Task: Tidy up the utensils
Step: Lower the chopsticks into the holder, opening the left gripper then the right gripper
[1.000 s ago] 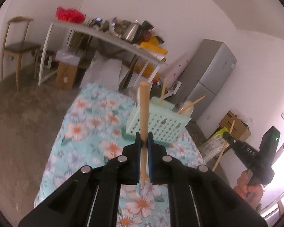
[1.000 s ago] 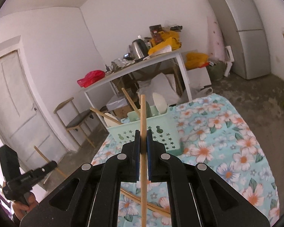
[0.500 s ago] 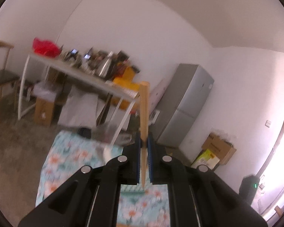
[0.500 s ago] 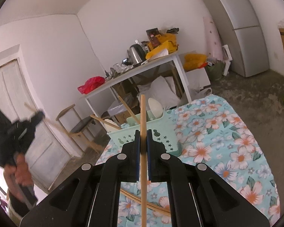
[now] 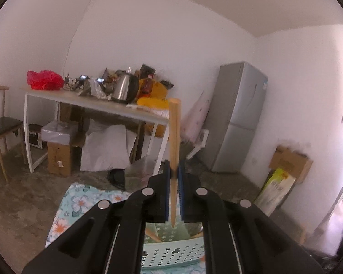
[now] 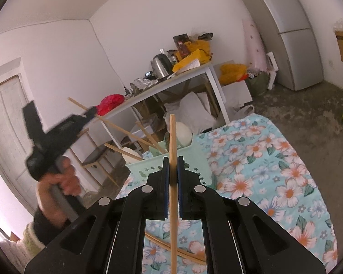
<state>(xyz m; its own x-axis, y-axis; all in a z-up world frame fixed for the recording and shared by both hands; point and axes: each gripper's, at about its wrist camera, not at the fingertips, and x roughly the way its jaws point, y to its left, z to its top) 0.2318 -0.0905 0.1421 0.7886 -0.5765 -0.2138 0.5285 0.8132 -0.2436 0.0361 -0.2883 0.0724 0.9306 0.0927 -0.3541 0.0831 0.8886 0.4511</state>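
Left wrist view shows the left gripper (image 5: 174,178) clenched on a pale wooden chopstick (image 5: 174,137) standing upright at mid-frame, blunt end up, tapered tip pointing down over the mint-green perforated basket (image 5: 171,254) at the bottom edge. Right wrist view has the right gripper (image 6: 172,173) clamped on a second chopstick (image 6: 173,150), thin and straight, running from lower centre upward. At lower centre, a further chopstick (image 6: 162,243) lies on the floral tablecloth (image 6: 263,171). Wooden-handled utensils (image 6: 123,151) lean out of the basket's left side.
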